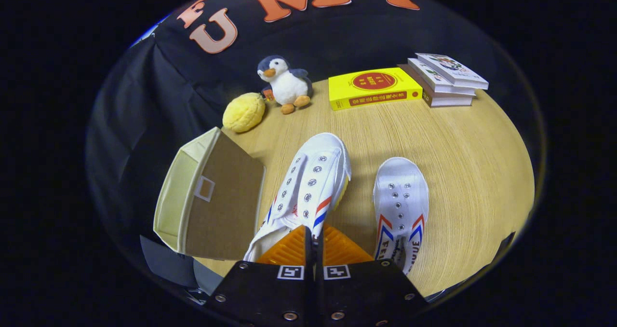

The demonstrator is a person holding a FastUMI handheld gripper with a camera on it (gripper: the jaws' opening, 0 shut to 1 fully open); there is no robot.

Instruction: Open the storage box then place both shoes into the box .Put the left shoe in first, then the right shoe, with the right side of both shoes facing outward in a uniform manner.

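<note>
A white canvas shoe with red and blue stripes (311,180) hangs tilted just ahead of my fingers, its yellow sole edge showing on the right. My gripper (314,231) is shut on the rear side wall of this left-hand shoe. The second, matching shoe (401,199) lies flat on the wooden table (462,163) to the right, toe pointing away from me. Left of the held shoe stands the cream fabric storage box (173,197), its brown panel (224,201) with a small white-framed tab turned towards me. From here I cannot tell whether the box is open.
Beyond the shoes, at the table's far side, sit a yellow round plush (244,112), a penguin plush (285,83), a yellow book (372,88) and a stack of white books (448,81). Black cloth hangs behind the table and past the box.
</note>
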